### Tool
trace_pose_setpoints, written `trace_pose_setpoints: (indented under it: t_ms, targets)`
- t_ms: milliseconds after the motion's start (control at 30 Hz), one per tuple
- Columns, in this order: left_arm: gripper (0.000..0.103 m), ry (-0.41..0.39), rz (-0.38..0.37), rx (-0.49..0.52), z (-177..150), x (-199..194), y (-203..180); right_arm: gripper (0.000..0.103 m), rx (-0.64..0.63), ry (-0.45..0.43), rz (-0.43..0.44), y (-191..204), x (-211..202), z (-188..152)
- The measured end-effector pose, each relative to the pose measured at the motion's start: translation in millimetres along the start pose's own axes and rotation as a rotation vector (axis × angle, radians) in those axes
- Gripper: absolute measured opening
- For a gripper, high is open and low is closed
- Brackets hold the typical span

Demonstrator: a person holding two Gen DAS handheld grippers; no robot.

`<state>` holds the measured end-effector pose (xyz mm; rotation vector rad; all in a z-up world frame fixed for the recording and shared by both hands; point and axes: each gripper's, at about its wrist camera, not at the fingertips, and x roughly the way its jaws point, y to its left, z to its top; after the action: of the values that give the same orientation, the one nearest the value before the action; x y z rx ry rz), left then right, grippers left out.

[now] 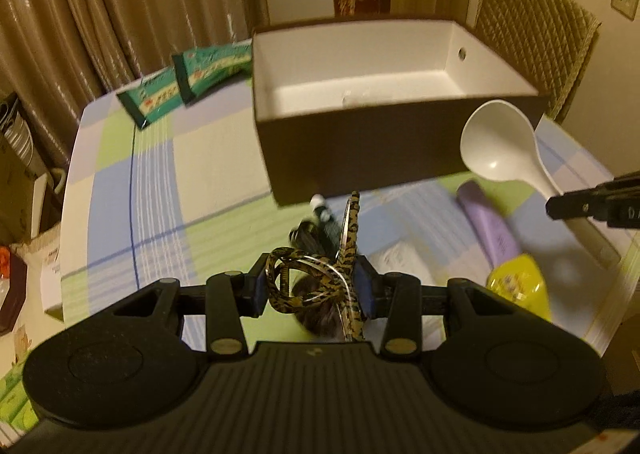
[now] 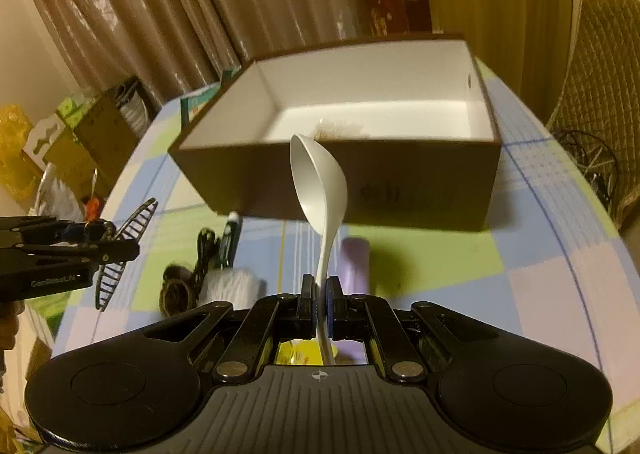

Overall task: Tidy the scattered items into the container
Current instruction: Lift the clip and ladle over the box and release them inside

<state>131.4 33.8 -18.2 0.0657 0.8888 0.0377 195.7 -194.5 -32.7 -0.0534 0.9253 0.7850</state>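
A leopard-patterned hair claw clip (image 1: 352, 230) is pinched between the pads of my left gripper (image 1: 312, 278), lifted above the table. The right wrist view shows the same clip (image 2: 132, 222) in the left gripper (image 2: 120, 250) at the left edge. My right gripper (image 2: 320, 286) is shut on the handle of a white plastic spoon (image 2: 320, 178), whose bowl points up in front of the box. The spoon (image 1: 496, 142) and right gripper (image 1: 560, 206) show at the right in the left wrist view. The brown box (image 1: 360, 158) (image 2: 400, 190) with a white inside stands open just beyond both grippers.
On the checked tablecloth before the box lie a purple tube (image 2: 354, 262), a marker (image 2: 230, 234), a black cable (image 2: 204, 250), a white cloth (image 2: 232, 286), a brown round item (image 2: 176, 294) and a yellow item (image 1: 520, 290). Two green packets (image 1: 208, 70) lie left of the box. A quilted chair (image 1: 532, 30) stands behind.
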Motion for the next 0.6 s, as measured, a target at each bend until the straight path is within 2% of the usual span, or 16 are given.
trace_pose_setpoints:
  t_ms: [333, 600]
  targets:
    - [0.038, -0.099, -0.04, 0.026, 53, 0, -13, 0.001, -0.003, -0.069, 0.035, -9, -7, 45]
    - [0.038, -0.145, -0.062, 0.033, 102, 18, -13, 0.001, -0.008, -0.091, 0.048, -17, 13, 94]
